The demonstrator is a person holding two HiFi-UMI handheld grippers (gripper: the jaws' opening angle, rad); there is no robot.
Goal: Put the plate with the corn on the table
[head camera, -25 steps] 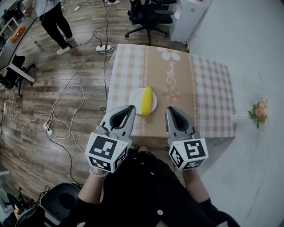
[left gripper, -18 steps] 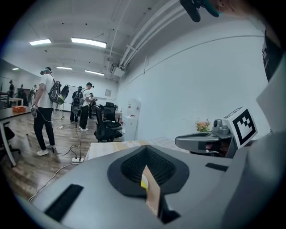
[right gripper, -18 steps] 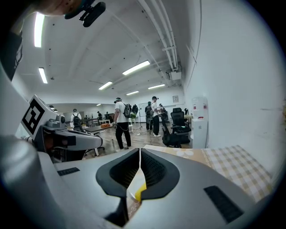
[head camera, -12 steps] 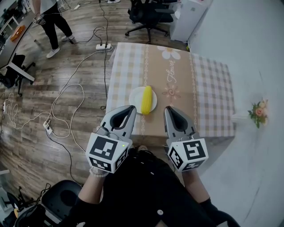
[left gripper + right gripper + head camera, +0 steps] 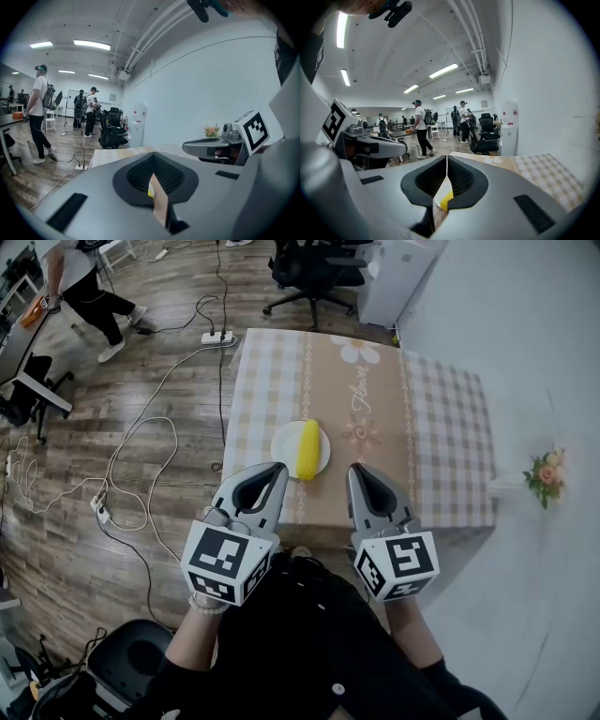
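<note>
Corn [image 5: 307, 449] lies on the white plate [image 5: 283, 440] at the near side of the table [image 5: 375, 381], so the job looks done, and the left tool [image 5: 274, 471] and right tool [image 5: 357, 472], both closed tight and empty, should just pull away without bumping it.

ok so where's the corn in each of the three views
Head view: the corn lies on the white plate, near the picture's centre.
Left gripper view: a yellow sliver, low in the slit between the jaws.
Right gripper view: a yellow sliver, low between the jaws.
Shared landmark: the black office chair, far behind it.
</note>
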